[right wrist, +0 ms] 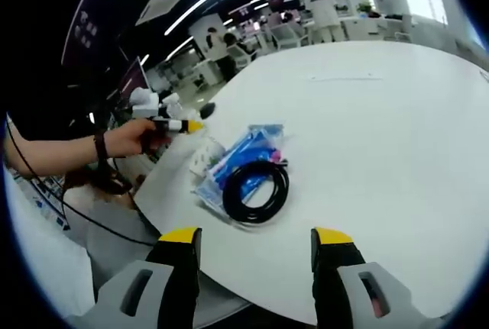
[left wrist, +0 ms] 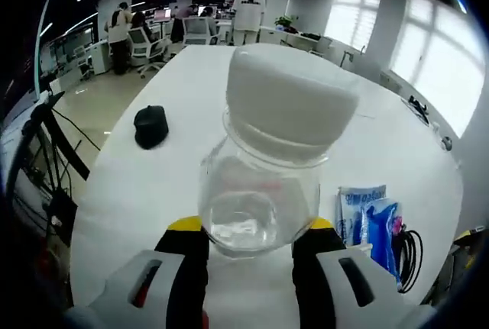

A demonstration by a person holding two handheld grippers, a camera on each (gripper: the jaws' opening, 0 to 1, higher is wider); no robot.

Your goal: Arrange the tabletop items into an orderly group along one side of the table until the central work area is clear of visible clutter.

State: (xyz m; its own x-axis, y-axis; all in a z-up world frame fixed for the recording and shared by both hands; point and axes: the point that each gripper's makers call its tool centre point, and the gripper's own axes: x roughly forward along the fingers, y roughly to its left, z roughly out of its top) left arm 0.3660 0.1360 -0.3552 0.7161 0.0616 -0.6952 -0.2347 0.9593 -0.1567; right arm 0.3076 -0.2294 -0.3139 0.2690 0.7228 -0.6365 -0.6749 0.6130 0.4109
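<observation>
Clear jar between hand-held gripper jaws

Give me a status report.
Left gripper shut on clear white-capped jar. Right gripper open, empty. Black coiled cable and blue packets grouped at table edge.

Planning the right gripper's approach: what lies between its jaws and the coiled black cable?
Only bare white table separates the right gripper from the cable, in the right gripper view.
</observation>
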